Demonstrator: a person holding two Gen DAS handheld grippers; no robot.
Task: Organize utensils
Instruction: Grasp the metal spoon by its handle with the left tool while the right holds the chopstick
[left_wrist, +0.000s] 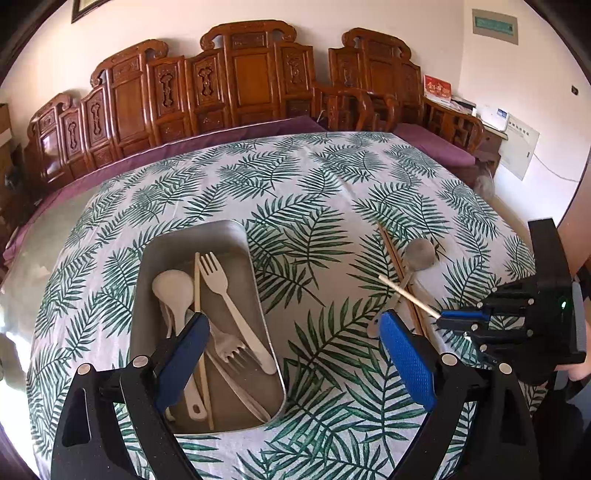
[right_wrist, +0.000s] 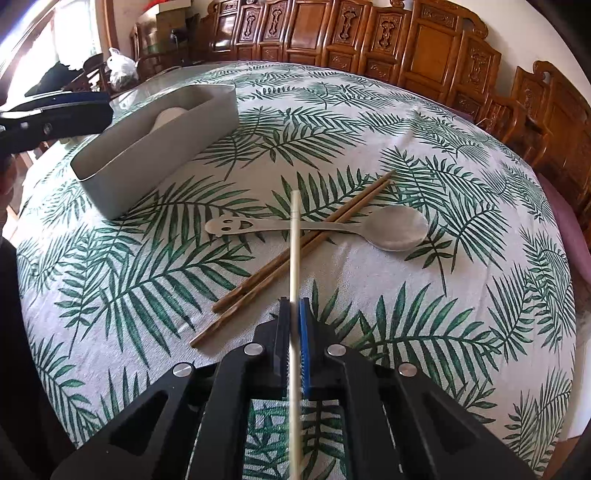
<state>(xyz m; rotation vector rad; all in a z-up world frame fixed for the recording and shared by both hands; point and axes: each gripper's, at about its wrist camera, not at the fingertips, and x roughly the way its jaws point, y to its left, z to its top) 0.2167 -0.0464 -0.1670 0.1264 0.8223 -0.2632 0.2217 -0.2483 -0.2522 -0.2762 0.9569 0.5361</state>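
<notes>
Pale chopstick (right_wrist: 294, 258) clamped in right hand-held gripper (right_wrist: 294, 314); left hand-held gripper (left_wrist: 295, 354) apart, seemingly above tray (left_wrist: 255, 280).

Carved reddish-brown wooden bench backs (left_wrist: 236, 81) line a pale wall (left_wrist: 517, 74); purple cushions (left_wrist: 192, 140) lie along the seats; desk covered by a white cloth with green fern print (left_wrist: 332, 177); bare glossy desk surface (left_wrist: 40, 236) at the left edge; grey wall panel (left_wrist: 494, 26) upper right; bright daylight from a window (right_wrist: 33, 48); white plastic bag (right_wrist: 121, 68) beyond the desk.
</notes>
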